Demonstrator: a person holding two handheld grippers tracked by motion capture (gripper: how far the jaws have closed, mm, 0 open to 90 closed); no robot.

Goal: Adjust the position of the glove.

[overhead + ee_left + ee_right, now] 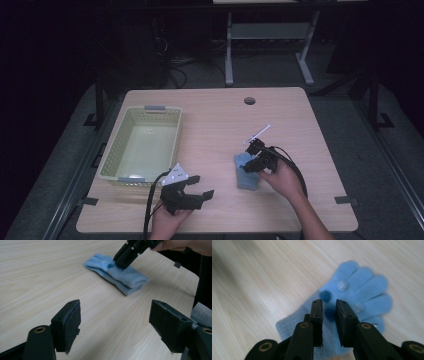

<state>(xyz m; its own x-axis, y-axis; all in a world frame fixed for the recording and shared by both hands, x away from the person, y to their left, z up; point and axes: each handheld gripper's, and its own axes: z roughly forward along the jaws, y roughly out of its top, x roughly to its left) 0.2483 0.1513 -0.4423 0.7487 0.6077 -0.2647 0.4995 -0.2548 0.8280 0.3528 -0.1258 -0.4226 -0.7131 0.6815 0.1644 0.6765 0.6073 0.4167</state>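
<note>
A light blue knitted glove (246, 176) lies flat on the wooden table (215, 120), right of centre; in the right gripper view its fingers (364, 290) spread away from me. My right gripper (248, 167) points down at the glove's palm, and its jaws (329, 302) stand a narrow gap apart with the tips at the fabric. The left gripper view shows the glove (125, 277) with the right gripper (120, 262) on it. My left gripper (202, 186) is near the front edge, its jaws (115, 315) wide apart and holding nothing.
A pale green plastic basket (150, 111) stands at the table's left side and looks empty. There is a round cable hole (249, 100) near the far edge. Bare wood lies between the basket and the glove. A desk frame stands in the dark behind.
</note>
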